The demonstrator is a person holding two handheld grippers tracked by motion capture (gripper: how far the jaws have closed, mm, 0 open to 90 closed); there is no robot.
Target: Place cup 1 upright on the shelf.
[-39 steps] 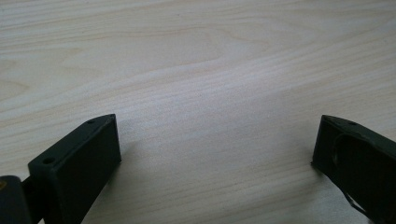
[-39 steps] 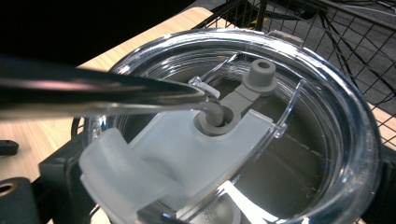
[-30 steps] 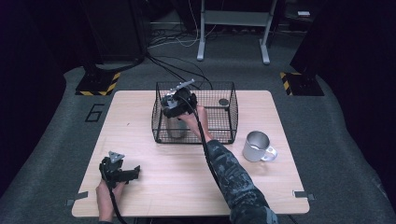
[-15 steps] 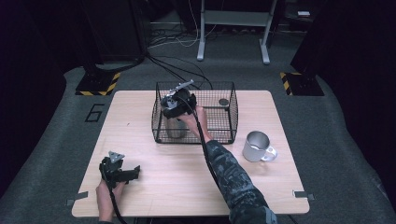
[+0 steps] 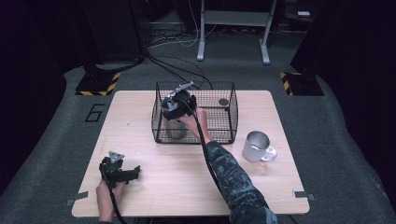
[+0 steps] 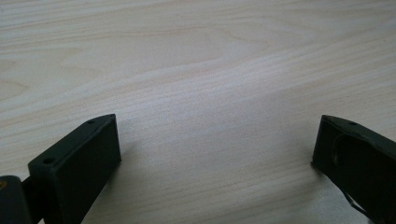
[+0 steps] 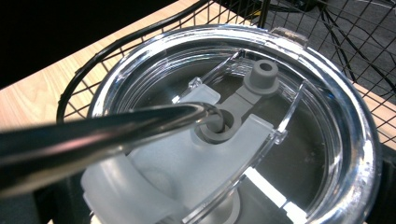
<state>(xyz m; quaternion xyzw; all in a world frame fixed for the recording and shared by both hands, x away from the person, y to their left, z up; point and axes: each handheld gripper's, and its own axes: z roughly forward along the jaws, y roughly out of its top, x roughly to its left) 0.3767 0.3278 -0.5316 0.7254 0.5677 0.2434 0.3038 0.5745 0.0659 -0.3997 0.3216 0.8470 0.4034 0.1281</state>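
A steel tumbler (image 5: 175, 128) stands in the left half of a black wire basket (image 5: 229, 116). My right gripper (image 5: 177, 103) hangs directly over the tumbler, tipped down at it. In the right gripper view, the clear lid (image 7: 289, 154) sits very close, and a metal straw (image 7: 116, 133) runs from the left edge into its grey centre hole. Dark shapes flank the lid at the bottom left and right edge; I cannot tell whether they press on it. My left gripper (image 5: 133, 171) rests on the wooden table (image 5: 187, 186) at the front left. It is open (image 6: 215, 140), with bare wood between its jaws.
A steel mug (image 5: 256, 145) stands on the table right of the basket, its handle pointing right. A small dark round object (image 5: 224, 101) lies at the basket's back right. Cables and a metal stand are on the floor beyond the table.
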